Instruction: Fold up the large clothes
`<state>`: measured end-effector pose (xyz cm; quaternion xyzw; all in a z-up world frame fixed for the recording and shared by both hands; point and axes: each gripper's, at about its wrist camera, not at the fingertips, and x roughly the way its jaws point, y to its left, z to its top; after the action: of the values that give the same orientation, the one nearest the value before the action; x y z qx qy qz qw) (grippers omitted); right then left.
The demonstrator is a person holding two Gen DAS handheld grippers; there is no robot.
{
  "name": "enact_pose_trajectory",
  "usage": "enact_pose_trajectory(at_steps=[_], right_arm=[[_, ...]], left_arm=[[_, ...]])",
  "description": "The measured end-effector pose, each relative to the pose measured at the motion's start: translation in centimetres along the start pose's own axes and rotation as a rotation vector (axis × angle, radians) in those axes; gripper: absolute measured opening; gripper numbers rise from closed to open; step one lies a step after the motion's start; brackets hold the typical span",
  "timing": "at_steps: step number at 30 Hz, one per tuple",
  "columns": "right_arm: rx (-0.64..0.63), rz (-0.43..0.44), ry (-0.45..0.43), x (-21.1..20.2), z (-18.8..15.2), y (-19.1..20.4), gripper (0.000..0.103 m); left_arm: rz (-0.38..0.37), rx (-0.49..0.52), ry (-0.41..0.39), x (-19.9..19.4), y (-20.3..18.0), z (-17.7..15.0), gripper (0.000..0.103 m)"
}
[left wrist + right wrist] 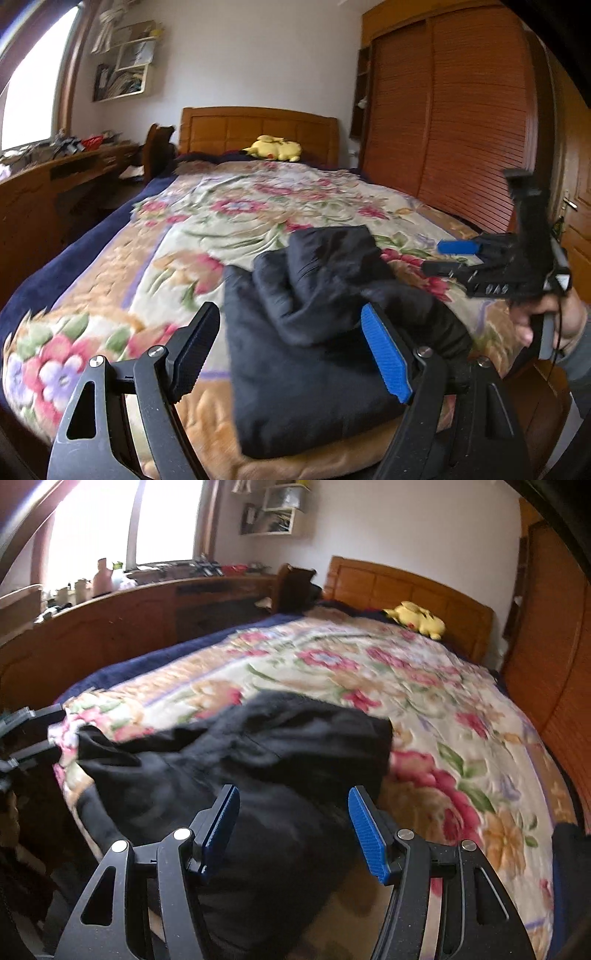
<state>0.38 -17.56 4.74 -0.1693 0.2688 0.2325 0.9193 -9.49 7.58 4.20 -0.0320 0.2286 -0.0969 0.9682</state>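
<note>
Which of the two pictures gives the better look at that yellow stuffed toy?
The left wrist view: the yellow plush toy lies near mid-frame by the headboard, fairly sharp. The right wrist view shows the same toy further to the side and blurrier.

A bed fills the middle of both views, spread with a floral quilt over a navy blanket. At its far end, against the wooden headboard, lies a yellow plush toy. A louvred wooden wardrobe stands at the right, with a wall shelf at upper left (crammed with what may be papers). Below the bright window, a cluttered wooden desk runs along the left.
</note>
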Motion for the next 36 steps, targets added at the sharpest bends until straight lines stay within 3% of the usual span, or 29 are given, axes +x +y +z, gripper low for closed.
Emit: enact_pose_trajectory(at_steps=[2, 7, 8, 11, 17, 20, 25, 28, 32, 36], right_arm=[[0.010, -0.006, 0.015, 0.5, 0.2, -0.3, 0.063], [0.004, -0.017, 0.036, -0.2, 0.2, -0.8, 0.063], [-0.002, -0.019, 0.036, -1.0, 0.1, -0.6, 0.063], [-0.016, -0.021, 0.037, -0.7, 0.0, -0.4, 0.063], [-0.010, 0.003, 0.007, -0.9, -0.2, -0.2, 0.063], [-0.009, 0.013, -0.004, -1.0, -0.2, 0.0, 0.063], [-0.012, 0.028, 0.006, 0.3, -0.5, 0.3, 0.063], [-0.006, 0.037, 0.023, 1.5, -0.6, 0.4, 0.063], [-0.008, 0.053, 0.024, 2.2, -0.2, 0.2, 0.071], [0.002, 0.054, 0.028, 3.3, 0.4, -0.8, 0.075]], left_arm=[[-0.019, 0.021, 0.018, 1.0, -0.7, 0.3, 0.074], [-0.065, 0.032, 0.091, 3.1, -1.2, -1.1, 0.031], [-0.071, 0.031, 0.097, 3.1, -1.2, -1.4, 0.017], [-0.080, 0.042, 0.092, 2.5, -1.4, -2.0, 0.011], [-0.009, 0.022, -0.010, -2.3, -0.7, -2.5, 0.009], [0.050, 0.019, 0.029, -2.3, 1.0, -3.9, 0.009], [0.033, -0.014, 0.075, -1.3, 2.4, -5.8, 0.009], [0.034, -0.006, 0.062, -1.4, 2.2, -5.9, 0.015], [0.059, 0.005, 0.066, -1.9, 2.3, -6.4, 0.042], [0.035, -0.013, 0.087, -1.8, 3.3, -7.3, 0.047]])
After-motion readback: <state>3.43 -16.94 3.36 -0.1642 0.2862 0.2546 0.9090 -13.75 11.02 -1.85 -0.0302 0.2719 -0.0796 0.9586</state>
